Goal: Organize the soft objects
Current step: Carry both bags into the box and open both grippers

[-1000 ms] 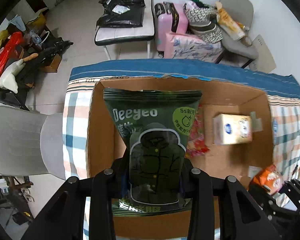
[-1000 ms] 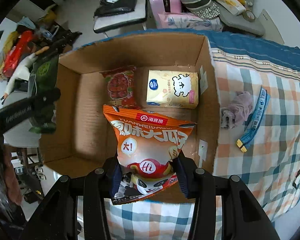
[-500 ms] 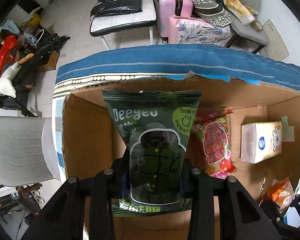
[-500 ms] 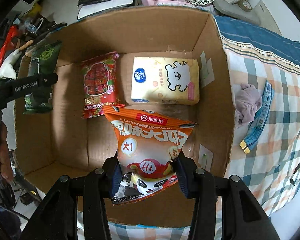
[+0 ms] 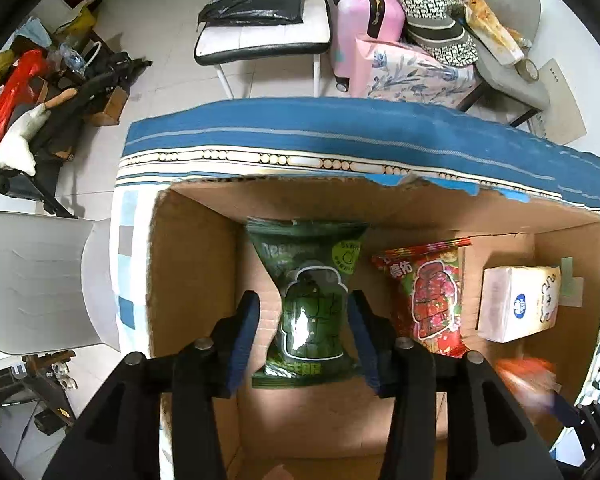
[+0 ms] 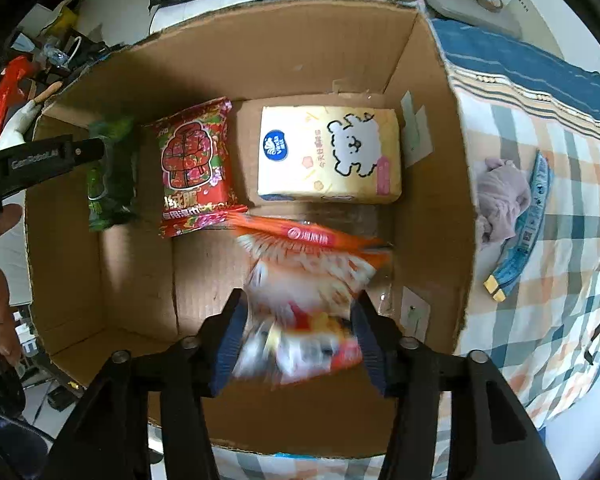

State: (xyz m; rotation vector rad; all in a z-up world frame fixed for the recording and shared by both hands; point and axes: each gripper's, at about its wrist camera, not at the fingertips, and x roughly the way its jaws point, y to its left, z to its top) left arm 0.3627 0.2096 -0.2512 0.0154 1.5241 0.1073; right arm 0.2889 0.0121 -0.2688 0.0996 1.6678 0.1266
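An open cardboard box (image 5: pixel 192 264) stands on a checked cloth. On its floor lies a green packet (image 5: pixel 312 304), between the fingers of my left gripper (image 5: pixel 303 300). Those jaws are opening and the left pad stands clear of the packet. Beside it lie a red packet (image 5: pixel 428 296) and a pale yellow tissue pack (image 5: pixel 518 304). In the right wrist view my right gripper (image 6: pixel 299 300) hangs over the box (image 6: pixel 260 52), its jaws opening. An orange snack packet (image 6: pixel 304 280) is blurred between them, slipping down. The green packet (image 6: pixel 110 184) shows at the box's left.
A pinkish-grey cloth (image 6: pixel 500 196) and a blue strip (image 6: pixel 528 216) lie on the checked cloth (image 6: pixel 560 280) right of the box. A white chair (image 5: pixel 40 280) stands left of the table. A pink suitcase (image 5: pixel 364 24) and laden chairs stand beyond.
Both grippers have sunk towards the box and their jaws have widened. The green packet has dropped from the left jaws onto the box floor. The orange packet is now blurred, sliding out.
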